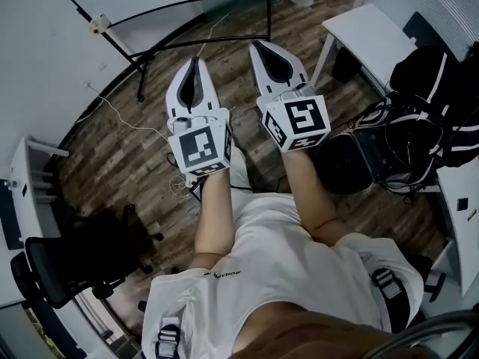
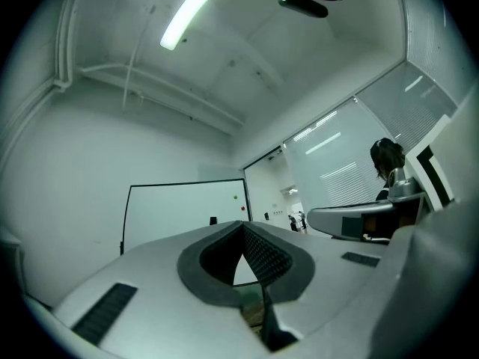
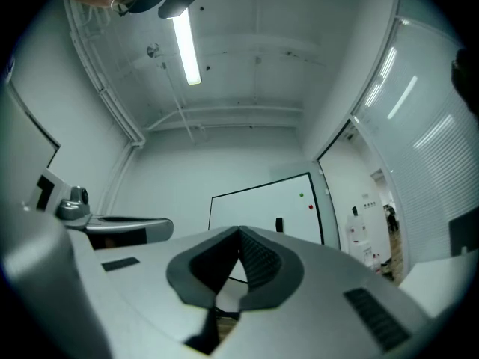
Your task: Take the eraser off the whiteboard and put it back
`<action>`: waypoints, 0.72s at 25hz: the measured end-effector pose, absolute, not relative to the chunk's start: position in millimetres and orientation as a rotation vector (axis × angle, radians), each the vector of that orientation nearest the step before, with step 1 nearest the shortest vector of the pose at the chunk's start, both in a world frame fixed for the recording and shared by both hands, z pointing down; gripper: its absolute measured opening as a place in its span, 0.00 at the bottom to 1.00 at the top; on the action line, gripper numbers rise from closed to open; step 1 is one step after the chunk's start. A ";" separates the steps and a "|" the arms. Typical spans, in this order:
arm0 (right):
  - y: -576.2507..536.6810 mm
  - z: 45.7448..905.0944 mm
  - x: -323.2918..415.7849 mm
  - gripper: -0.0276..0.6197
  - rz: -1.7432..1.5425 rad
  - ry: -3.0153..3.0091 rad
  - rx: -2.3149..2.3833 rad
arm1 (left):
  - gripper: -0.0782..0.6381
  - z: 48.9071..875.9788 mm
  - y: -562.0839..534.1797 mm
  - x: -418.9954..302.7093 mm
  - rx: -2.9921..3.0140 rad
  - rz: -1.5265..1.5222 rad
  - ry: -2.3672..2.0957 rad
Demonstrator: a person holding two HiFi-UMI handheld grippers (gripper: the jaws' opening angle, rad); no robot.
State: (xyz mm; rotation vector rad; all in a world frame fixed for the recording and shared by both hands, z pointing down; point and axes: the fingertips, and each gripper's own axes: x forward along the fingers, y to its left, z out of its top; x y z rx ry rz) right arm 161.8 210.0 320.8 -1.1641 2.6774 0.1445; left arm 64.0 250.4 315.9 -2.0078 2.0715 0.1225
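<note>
Near the centre of the right gripper view, the small black rectangular eraser clung to the white, black-framed whiteboard, well apart from both tools. The left hand-held gripper and right hand-held gripper were pressed together, empty. One would need to spread and approach the eraser squarely.

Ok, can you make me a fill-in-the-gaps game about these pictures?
1. The left gripper and the right gripper both have their jaws ____, with nothing between them.
2. The dark eraser is stuck on the ____.
3. Close to the green magnet sits a ____ one.
Missing words: shut; whiteboard; red.
</note>
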 end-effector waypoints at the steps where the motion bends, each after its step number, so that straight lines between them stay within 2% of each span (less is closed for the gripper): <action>1: 191.6 323.8 150.5 0.06 0.153 2.675 -1.176 | 0.11 320.8 231.6 54.5 -2.020 0.131 2.065; 5: 106.6 328.1 93.5 0.06 0.158 2.685 -1.210 | 0.11 336.9 141.0 10.0 -2.081 0.132 2.049; 12: -52.3 293.1 -11.9 0.06 0.191 2.644 -1.252 | 0.11 299.2 -20.2 -71.6 -2.147 0.116 1.868; 18: -157.1 286.9 -63.7 0.06 0.187 2.619 -1.356 | 0.11 283.8 -135.8 -127.7 -2.206 0.165 1.812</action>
